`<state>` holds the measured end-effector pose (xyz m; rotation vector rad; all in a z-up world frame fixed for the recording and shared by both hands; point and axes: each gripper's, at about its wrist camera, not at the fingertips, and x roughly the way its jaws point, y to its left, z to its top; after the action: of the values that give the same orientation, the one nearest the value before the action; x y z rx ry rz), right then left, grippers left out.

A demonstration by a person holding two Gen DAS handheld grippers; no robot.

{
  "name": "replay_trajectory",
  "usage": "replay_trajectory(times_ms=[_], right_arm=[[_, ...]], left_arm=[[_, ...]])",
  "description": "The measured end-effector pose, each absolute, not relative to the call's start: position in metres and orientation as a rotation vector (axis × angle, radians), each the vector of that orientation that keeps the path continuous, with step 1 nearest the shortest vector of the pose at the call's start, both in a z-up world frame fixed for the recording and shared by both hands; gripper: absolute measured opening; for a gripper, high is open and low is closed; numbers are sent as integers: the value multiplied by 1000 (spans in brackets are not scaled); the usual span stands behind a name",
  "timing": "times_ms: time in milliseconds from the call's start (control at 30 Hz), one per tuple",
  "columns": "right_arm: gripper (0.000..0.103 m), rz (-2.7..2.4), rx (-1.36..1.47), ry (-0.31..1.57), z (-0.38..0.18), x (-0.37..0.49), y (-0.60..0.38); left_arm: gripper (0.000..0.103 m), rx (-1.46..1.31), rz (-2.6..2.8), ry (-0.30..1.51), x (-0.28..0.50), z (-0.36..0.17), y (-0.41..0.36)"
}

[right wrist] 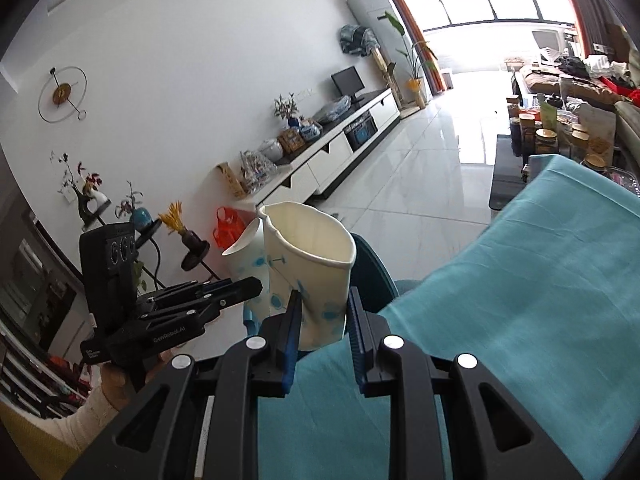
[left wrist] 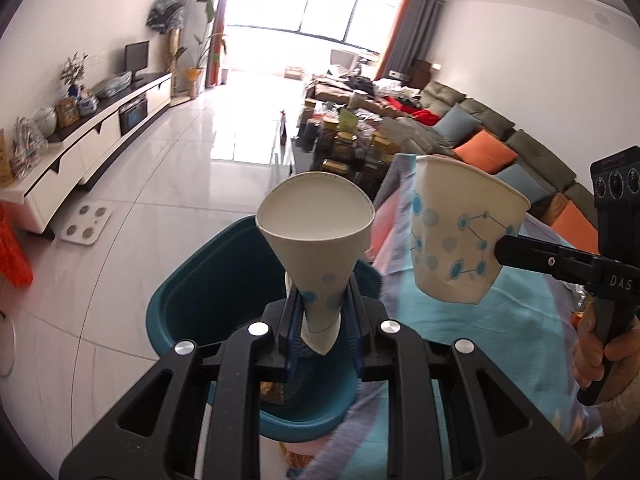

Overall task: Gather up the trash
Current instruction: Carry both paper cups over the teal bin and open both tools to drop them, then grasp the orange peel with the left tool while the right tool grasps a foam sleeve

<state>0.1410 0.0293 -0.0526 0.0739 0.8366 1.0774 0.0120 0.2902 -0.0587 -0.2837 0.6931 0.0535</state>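
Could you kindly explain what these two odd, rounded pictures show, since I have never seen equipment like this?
No robot arm is involved: a person holds a black two-finger gripper in each hand, and each gripper carries a wide-angle camera that looks along its own fingers. The left wrist picture shows the left gripper squeezing a paper cup flat at its base, above a teal bin. To its right the right gripper pinches a second cup. The right wrist picture shows that same second cup between its own fingers, with the left gripper at the left. Below lies a teal cloth, over a surface I cannot make out. The room is a living room.
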Motion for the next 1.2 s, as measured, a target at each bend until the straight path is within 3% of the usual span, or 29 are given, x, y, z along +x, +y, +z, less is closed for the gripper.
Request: replay_trajectory(times_ms=[600,767,1000,1200], right_arm=[[22,1027,-24,1014,-87,157,112],[24,1021,-44,1031,-89,159,121],[29,1027,-21,1004,-81,151,104],[40,1026,4,912,-59,136,63]], left_arm=[[21,-341,141,795,37,-100,327],[36,-353,163,808,43,-108,331],[40,-361,169,776,38,-105,329],[58,-264,114,684,22,-77,296]])
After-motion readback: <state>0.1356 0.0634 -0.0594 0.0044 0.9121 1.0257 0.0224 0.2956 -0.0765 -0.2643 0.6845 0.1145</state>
